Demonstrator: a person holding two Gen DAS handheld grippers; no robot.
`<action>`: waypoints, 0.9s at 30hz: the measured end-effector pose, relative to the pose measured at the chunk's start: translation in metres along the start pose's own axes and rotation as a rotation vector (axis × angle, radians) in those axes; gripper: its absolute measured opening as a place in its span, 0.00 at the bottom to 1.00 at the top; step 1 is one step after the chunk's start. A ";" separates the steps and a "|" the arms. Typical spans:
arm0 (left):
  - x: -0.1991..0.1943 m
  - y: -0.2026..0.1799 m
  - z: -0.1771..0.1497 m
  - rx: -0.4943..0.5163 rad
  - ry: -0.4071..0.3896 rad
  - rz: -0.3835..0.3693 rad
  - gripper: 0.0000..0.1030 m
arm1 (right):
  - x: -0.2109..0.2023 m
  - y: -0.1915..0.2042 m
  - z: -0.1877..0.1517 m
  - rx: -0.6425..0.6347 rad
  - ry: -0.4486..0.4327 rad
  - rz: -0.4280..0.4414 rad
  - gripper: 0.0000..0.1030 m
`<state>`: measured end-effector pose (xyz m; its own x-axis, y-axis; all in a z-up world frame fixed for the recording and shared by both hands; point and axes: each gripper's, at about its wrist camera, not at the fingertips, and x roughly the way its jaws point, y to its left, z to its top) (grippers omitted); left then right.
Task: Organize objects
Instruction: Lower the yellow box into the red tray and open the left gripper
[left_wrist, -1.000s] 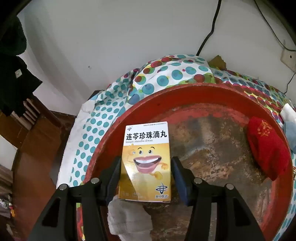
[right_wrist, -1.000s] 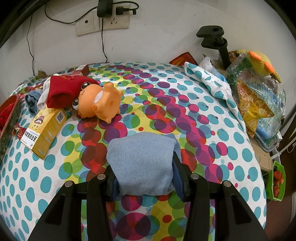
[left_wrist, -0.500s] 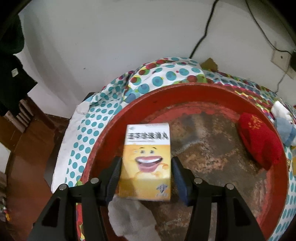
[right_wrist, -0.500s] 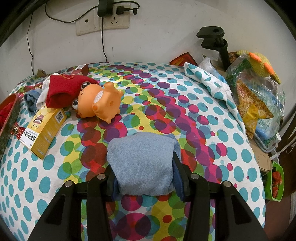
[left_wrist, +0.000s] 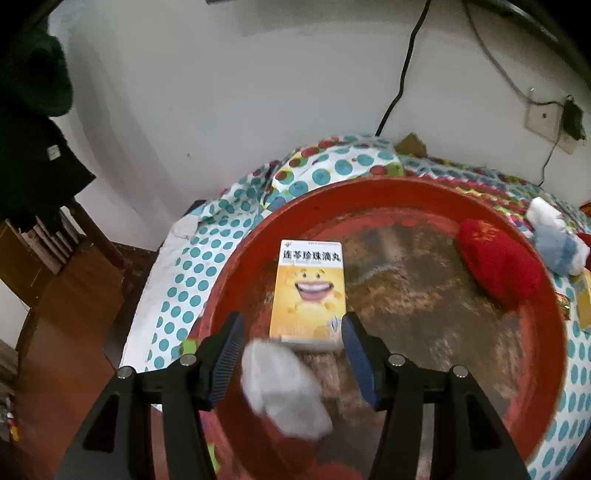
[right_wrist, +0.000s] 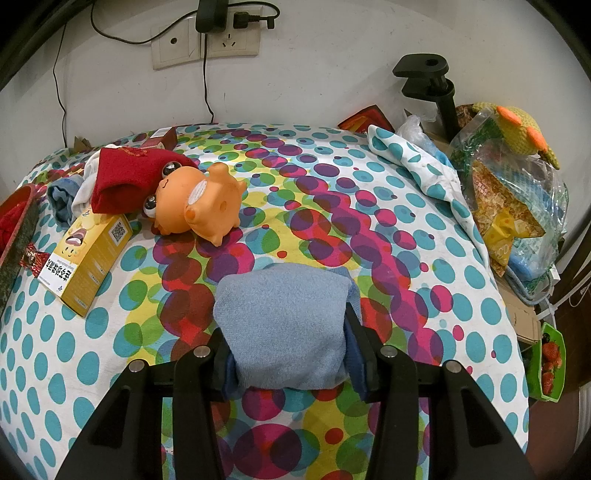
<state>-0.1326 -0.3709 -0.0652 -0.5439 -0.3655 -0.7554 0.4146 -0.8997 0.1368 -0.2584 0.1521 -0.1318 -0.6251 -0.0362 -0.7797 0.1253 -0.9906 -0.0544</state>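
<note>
In the left wrist view a yellow medicine box (left_wrist: 308, 291) with a smiling face lies flat in the red basin (left_wrist: 373, 188). My left gripper (left_wrist: 291, 332) is open just behind the box, apart from it. A grey sock (left_wrist: 284, 387) and a red sock (left_wrist: 498, 266) also lie in the basin. In the right wrist view my right gripper (right_wrist: 286, 328) is shut on a folded blue cloth (right_wrist: 284, 321), held over the dotted tablecloth (right_wrist: 369, 221).
On the cloth at left lie an orange toy (right_wrist: 195, 206), a red sock (right_wrist: 129, 177), a second yellow box (right_wrist: 88, 262) and a blue-white sock (right_wrist: 64, 199). Bags and a knitted toy (right_wrist: 517, 129) crowd the right edge. A black clamp (right_wrist: 428, 85) stands at the back.
My left gripper has opened and let go of the yellow box, which now lies flat in the basin, and has drawn back. The right gripper has not moved.
</note>
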 end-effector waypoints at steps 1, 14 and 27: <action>-0.007 -0.001 -0.006 -0.002 -0.004 -0.013 0.55 | 0.000 0.000 0.000 -0.001 0.000 -0.001 0.42; -0.072 -0.032 -0.077 -0.005 -0.118 -0.102 0.55 | -0.002 -0.005 0.003 -0.003 -0.013 0.001 0.34; -0.067 -0.008 -0.082 -0.081 -0.128 -0.101 0.55 | -0.040 0.022 0.000 -0.030 -0.072 0.053 0.34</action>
<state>-0.0399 -0.3192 -0.0677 -0.6722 -0.3061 -0.6741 0.4078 -0.9130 0.0080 -0.2306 0.1316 -0.1016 -0.6706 -0.0994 -0.7351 0.1821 -0.9827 -0.0332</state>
